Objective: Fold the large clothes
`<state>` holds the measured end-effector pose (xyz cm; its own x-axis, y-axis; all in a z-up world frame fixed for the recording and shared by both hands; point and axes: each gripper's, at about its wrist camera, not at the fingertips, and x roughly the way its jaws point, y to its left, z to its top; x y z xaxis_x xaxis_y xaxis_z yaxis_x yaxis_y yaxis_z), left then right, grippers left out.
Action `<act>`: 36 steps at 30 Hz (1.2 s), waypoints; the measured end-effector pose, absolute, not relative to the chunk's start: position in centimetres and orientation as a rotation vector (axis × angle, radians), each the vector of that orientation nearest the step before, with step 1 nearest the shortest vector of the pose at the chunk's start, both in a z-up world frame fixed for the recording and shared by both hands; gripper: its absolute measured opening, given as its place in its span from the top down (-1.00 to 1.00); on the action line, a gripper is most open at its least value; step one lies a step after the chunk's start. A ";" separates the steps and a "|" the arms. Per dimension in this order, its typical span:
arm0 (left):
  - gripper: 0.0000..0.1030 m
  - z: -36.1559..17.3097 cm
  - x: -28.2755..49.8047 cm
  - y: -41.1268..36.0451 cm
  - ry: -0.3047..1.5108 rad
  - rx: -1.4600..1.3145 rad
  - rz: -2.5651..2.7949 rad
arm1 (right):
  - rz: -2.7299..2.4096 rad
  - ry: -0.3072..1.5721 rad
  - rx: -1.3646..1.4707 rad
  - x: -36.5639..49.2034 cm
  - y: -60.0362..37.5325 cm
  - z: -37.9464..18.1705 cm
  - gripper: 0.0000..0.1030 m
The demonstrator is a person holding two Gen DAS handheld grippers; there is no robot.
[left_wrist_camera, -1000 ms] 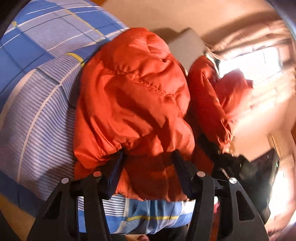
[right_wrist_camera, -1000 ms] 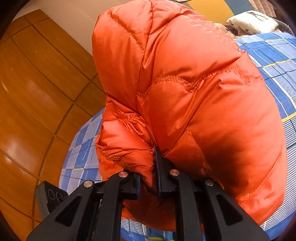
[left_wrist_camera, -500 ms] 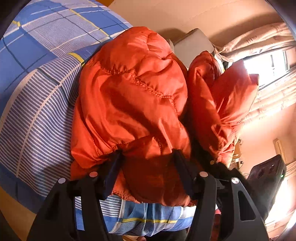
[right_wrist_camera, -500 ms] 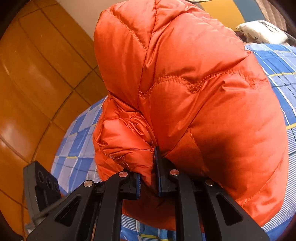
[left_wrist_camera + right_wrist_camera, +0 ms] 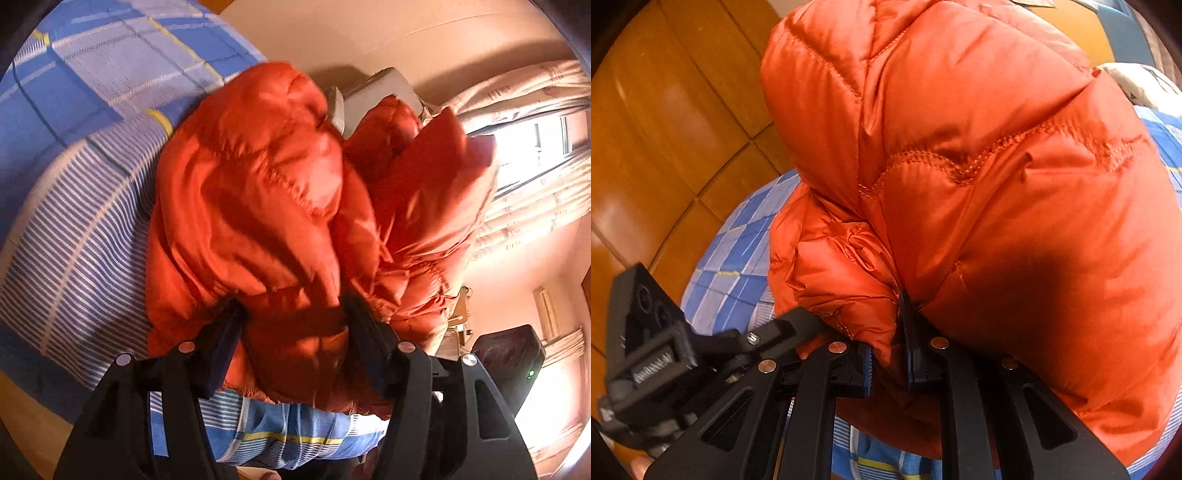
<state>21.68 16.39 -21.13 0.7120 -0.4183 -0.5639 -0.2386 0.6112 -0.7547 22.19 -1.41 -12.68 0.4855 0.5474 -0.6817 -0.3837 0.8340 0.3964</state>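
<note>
An orange puffy quilted jacket (image 5: 258, 206) is bunched up over a blue checked bedsheet (image 5: 74, 184). My left gripper (image 5: 295, 314) is shut on a thick fold of the jacket, its fingertips sunk into the padding on both sides. In the right wrist view the same jacket (image 5: 997, 184) fills most of the frame. My right gripper (image 5: 892, 306) is shut on a thin pinch of its fabric near a gathered hem. The left gripper's black body (image 5: 653, 343) shows at the lower left of the right wrist view, close beside it.
The bedsheet (image 5: 738, 258) lies over a bed, with a wooden floor (image 5: 665, 129) beyond its edge. A pillow (image 5: 1137, 81) lies at the far right. Curtains and a bright window (image 5: 535, 155) stand behind, with a pale cushion (image 5: 380, 96) against the wall.
The two grippers have come closer together, bringing the two held parts of the jacket side by side. The right wrist view has rolled and the left gripper looms larger in it.
</note>
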 end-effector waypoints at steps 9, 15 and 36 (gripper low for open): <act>-0.13 -17.7 20.6 18.5 0.690 -0.935 -0.175 | 0.650 0.836 0.124 20.1 -0.6 -11.3 0.77; -0.27 -16.8 20.7 18.2 0.702 -0.870 -0.268 | 0.688 0.846 0.072 19.6 0.2 -12.0 0.77; 0.59 -19.7 22.6 18.1 0.763 -0.861 -0.260 | 0.589 0.913 0.248 21.3 -1.0 -12.2 0.77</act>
